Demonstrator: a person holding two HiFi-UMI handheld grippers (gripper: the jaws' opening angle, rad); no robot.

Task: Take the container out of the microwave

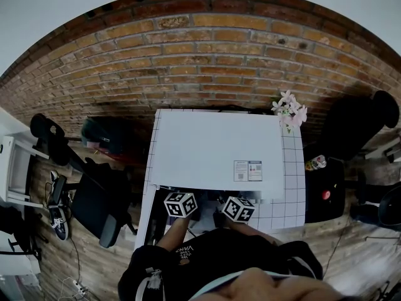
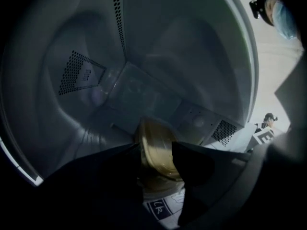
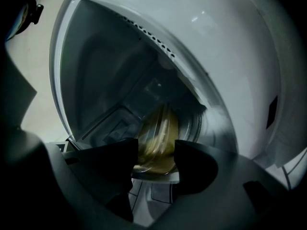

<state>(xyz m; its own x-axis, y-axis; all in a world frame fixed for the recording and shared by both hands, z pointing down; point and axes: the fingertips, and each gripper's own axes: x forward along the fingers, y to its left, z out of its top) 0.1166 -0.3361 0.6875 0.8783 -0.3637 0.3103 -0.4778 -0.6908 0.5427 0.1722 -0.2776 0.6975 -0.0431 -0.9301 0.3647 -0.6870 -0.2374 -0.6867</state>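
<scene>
A white microwave (image 1: 213, 149) stands on a white gridded table (image 1: 291, 193), and both grippers reach into its front. Only their marker cubes show in the head view, the left cube (image 1: 180, 204) beside the right cube (image 1: 238, 209). Inside the dim cavity sits a clear, yellowish container (image 2: 156, 159). My left gripper (image 2: 156, 150) has its dark jaws against the container's sides. The right gripper (image 3: 156, 150) meets the same container (image 3: 160, 128) near the cavity's mouth, and the container fills the gap between its jaws. The container's base is hidden behind the jaws.
The cavity walls close in on both sides, with a perforated vent (image 2: 79, 73) on one. Pink flowers (image 1: 289, 110) stand at the table's far right corner. A black office chair (image 1: 100, 205) is at the left, a bottle (image 1: 316, 162) on dark furniture at the right. A brick wall lies behind.
</scene>
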